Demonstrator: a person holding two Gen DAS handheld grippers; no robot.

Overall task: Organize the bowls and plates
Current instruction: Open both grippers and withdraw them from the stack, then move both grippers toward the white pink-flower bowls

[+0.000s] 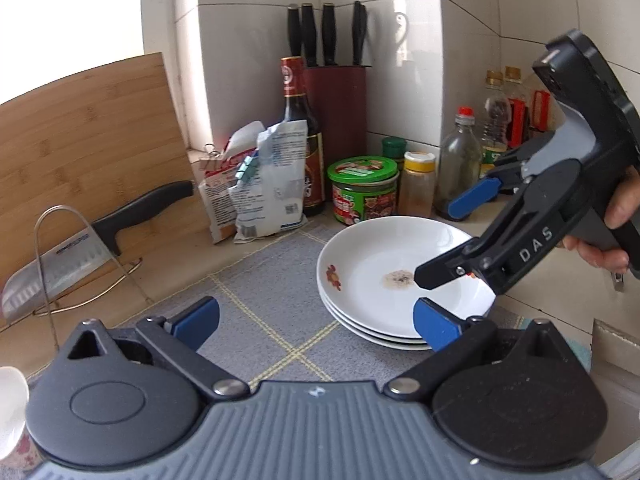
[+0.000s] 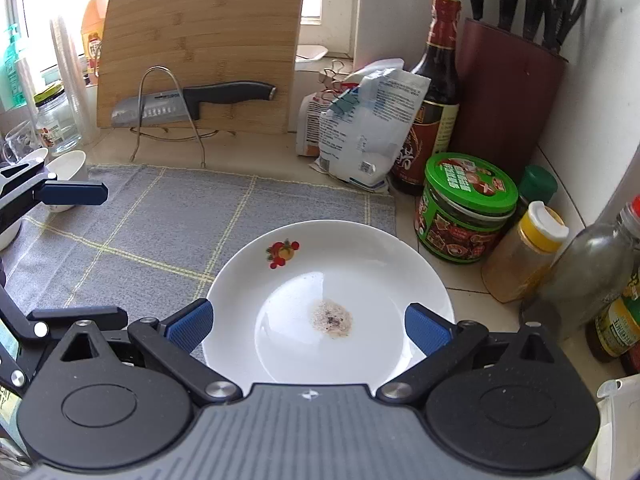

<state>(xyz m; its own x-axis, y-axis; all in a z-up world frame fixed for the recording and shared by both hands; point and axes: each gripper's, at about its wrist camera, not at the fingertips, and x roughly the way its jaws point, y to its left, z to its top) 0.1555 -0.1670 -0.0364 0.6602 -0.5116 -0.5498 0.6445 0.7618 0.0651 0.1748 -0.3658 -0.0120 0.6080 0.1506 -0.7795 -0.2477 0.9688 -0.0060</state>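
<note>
A stack of three white plates (image 1: 380, 276) with a red flower print sits on the grey checked mat (image 1: 256, 300); the top plate (image 2: 332, 280) has a small brown stain in its middle. My left gripper (image 1: 316, 320) is open and empty, low over the mat just left of the stack. My right gripper (image 2: 308, 324) is open and empty, hovering over the near side of the top plate; it also shows in the left wrist view (image 1: 452, 240). A white bowl (image 2: 66, 174) stands at the mat's far left, behind my left gripper's fingers (image 2: 72, 194). Another white bowl's edge (image 1: 10, 404) shows at the lower left.
Behind the mat stand a bamboo cutting board (image 2: 200, 44), a cleaver on a wire rack (image 2: 192, 102), food bags (image 2: 360, 128), a soy sauce bottle (image 2: 434, 92), a knife block (image 2: 508, 96), a green-lidded jar (image 2: 466, 208), and spice and oil bottles (image 2: 528, 252). Glass jars (image 2: 56, 120) stand far left.
</note>
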